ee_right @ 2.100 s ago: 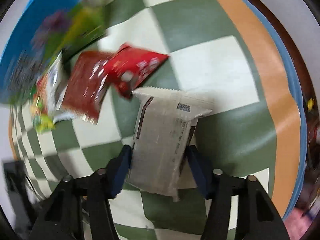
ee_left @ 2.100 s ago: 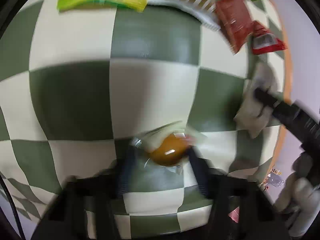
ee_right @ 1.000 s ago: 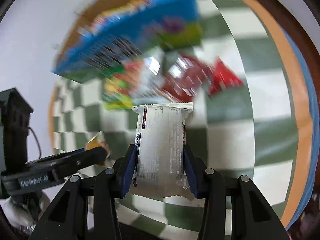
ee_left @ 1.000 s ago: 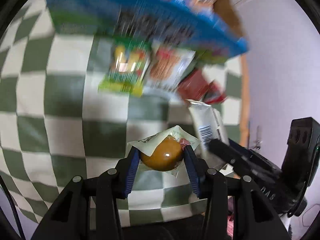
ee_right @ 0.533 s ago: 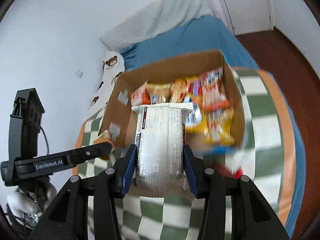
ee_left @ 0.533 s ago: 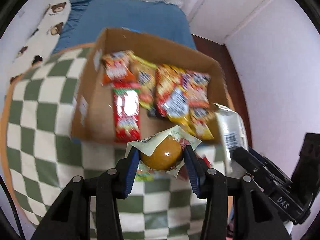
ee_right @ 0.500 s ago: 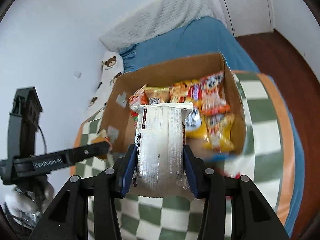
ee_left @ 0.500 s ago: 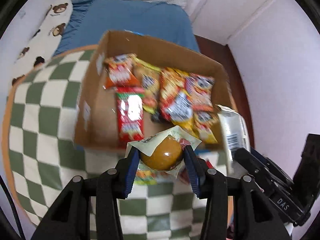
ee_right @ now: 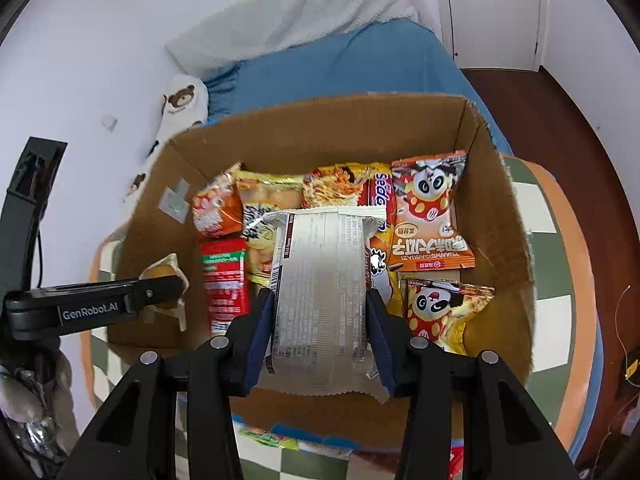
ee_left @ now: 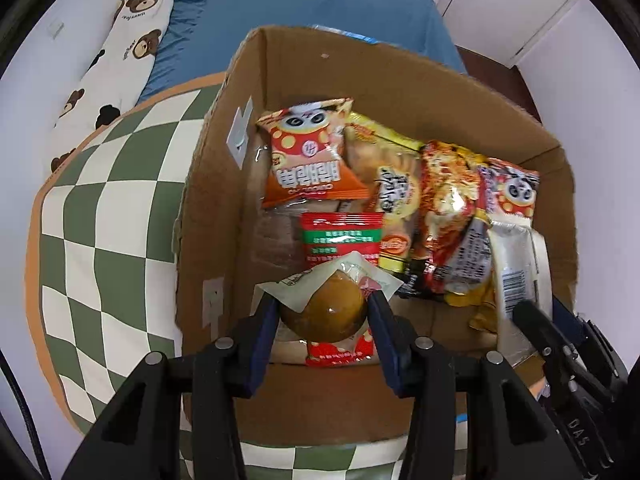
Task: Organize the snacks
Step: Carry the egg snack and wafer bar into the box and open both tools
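Left wrist view: the left claw [ee_left: 323, 312] grips a clear packet holding a brown egg [ee_left: 323, 312], its blue pads tight on both sides, and hangs pointing straight down over the near left part of an open cardboard box [ee_left: 400, 76]. Just to its right, the right claw [ee_right: 320, 320] pinches a long white snack pack [ee_right: 320, 292] and hovers over the middle of the same box. A second ago both claws were low over the checked tablecloth [ee_left: 104, 216] among loose packets; now the 2 loads have been carried across and sit above the box, so the move looks nearly finished and only the lowering and letting go appears to remain. Under the egg lies a red sachet [ee_left: 340, 240]. Farther in, an orange panda bag [ee_left: 308, 156] leans at the far left, with yellow and red noodle packs [ee_left: 444, 200] filling the right side. Bare cardboard shows along the near left wall, the likeliest room for the egg. Beyond the box stretch a blue bed [ee_left: 300, 4] and a bear-print pillow [ee_left: 120, 52].
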`<state>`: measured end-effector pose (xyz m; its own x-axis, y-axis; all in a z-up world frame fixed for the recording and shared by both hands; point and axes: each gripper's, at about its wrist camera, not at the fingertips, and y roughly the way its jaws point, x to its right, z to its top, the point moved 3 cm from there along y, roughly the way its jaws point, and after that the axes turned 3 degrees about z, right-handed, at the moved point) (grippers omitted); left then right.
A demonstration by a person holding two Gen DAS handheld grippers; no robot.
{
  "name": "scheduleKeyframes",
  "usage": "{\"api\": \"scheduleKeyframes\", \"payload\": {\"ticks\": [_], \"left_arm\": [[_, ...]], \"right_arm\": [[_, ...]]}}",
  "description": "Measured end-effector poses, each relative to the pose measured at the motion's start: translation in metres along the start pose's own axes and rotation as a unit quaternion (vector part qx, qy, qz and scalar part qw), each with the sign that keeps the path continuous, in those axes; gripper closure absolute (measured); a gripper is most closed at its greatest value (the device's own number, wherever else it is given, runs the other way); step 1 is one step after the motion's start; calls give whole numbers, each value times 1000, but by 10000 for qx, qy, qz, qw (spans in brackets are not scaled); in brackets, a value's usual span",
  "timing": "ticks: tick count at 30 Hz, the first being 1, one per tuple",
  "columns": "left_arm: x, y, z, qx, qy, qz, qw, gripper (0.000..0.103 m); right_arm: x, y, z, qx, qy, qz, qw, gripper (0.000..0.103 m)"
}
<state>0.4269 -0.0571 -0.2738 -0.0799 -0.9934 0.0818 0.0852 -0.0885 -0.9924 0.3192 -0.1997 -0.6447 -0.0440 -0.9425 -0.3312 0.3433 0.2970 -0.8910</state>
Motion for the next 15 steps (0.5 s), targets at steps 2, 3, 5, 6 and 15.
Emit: {"api": "scheduleKeyframes", "payload": {"ticks": [2, 3, 5, 6, 15], "left_arm": [[-3, 4, -1, -87, -18, 13, 10000, 60], [-4, 7, 0, -138, -28, 59, 9999, 59], [-6, 10, -1, -187, -61, 78, 9998, 56], [-7, 12, -1, -183, -76, 74, 9998, 51], [-3, 7, -2, -8, 57, 109, 9999, 16]], "right_arm": [[2, 15, -3, -289, -34, -74, 9996, 27], [4, 20, -4, -365, -42, -134, 9992, 16], [8, 23, -5, -391, -32, -164, 9991, 8], [9, 24, -5, -418, -25, -196, 9989, 8], [13, 24, -1, -489, -3, -433, 9979, 5]]}}
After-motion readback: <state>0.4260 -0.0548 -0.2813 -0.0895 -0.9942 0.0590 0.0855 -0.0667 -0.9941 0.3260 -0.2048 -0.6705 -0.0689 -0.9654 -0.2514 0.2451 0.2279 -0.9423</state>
